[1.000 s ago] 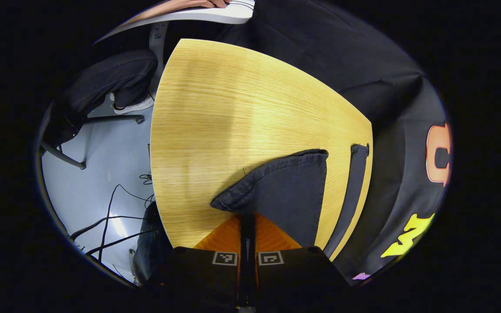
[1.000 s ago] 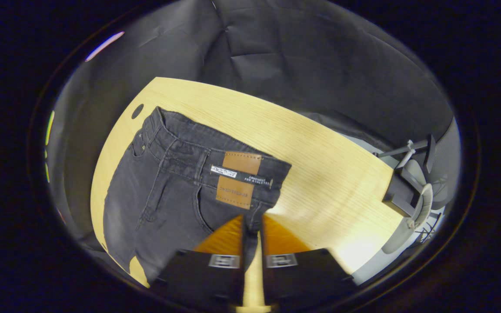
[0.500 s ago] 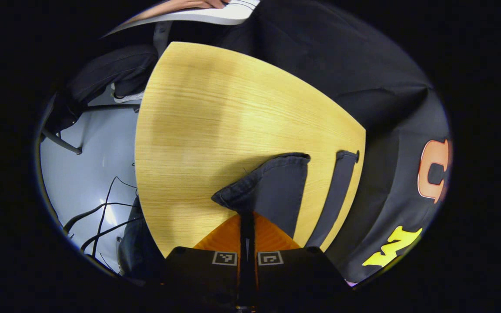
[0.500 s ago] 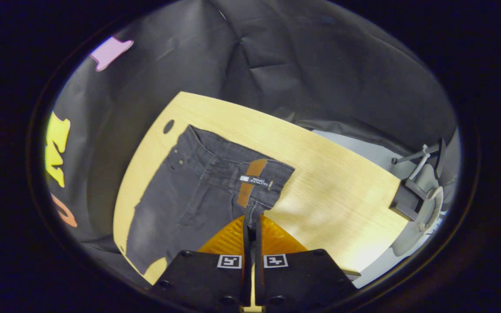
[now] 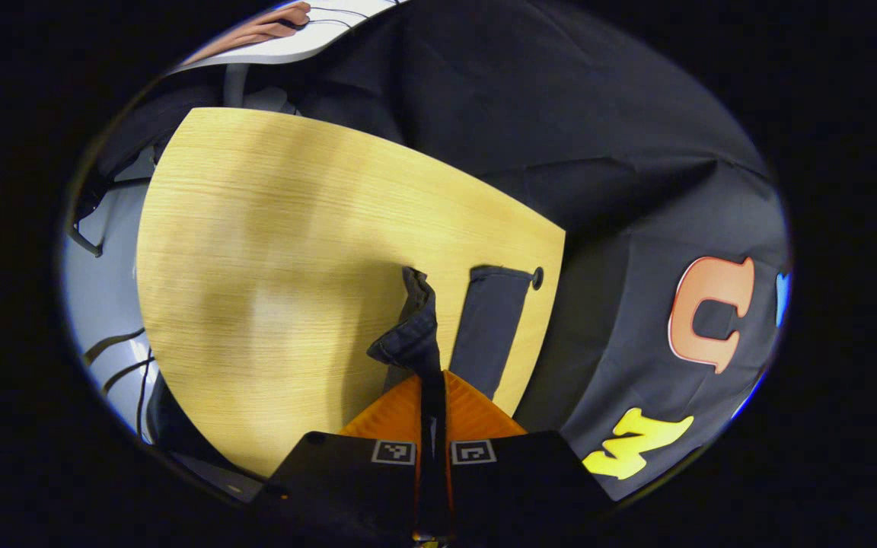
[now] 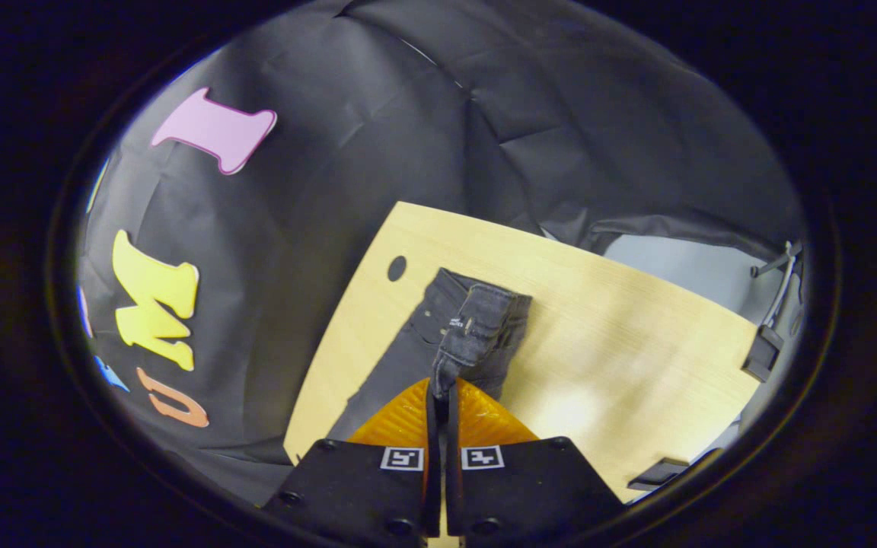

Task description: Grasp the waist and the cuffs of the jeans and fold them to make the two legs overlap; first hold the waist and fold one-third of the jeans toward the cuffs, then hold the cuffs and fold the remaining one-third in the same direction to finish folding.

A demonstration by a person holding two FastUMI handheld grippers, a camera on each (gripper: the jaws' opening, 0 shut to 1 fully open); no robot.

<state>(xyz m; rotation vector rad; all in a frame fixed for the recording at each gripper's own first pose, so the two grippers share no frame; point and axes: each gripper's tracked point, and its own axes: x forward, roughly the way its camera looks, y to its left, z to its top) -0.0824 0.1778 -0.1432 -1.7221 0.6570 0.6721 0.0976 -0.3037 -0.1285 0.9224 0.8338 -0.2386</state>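
Floor (image 5: 100, 266): pale grey, seen at the far left of the left gripper view beyond the table edge; dark cables (image 5: 115, 358) lie on it.
Table (image 5: 271, 251): light wood-grain top; in the left gripper view a small round hole (image 5: 537, 277) sits near its right edge, against the black cloth wall (image 5: 560, 137).
Left gripper (image 5: 432, 380): at the bottom centre of the left gripper view, fingers drawn together with only a narrow dark gap between them; both fingers pinch a bunched hem of dark denim.
Cuff (image 5: 412, 335): raised off the table, standing as a narrow vertical fold directly ahead of the left gripper.
Second leg (image 5: 492, 320): flat on the table just right of the raised cuff, its end near the round hole.
Jeans (image 6: 423, 350): dark denim, lying along the left part of the table in the right gripper view, near the table hole (image 6: 397, 268).
Waist (image 6: 480, 327): lifted and folded over, hanging as a narrow strip above the flat denim; a small label shows on it.
Right gripper (image 6: 442, 392): at the bottom centre of the right gripper view, fingers closed to a thin slit, clamping the lower end of the waist strip.
Chair parts (image 6: 773, 304): dark frame pieces at the far right of the right gripper view, past the table edge.
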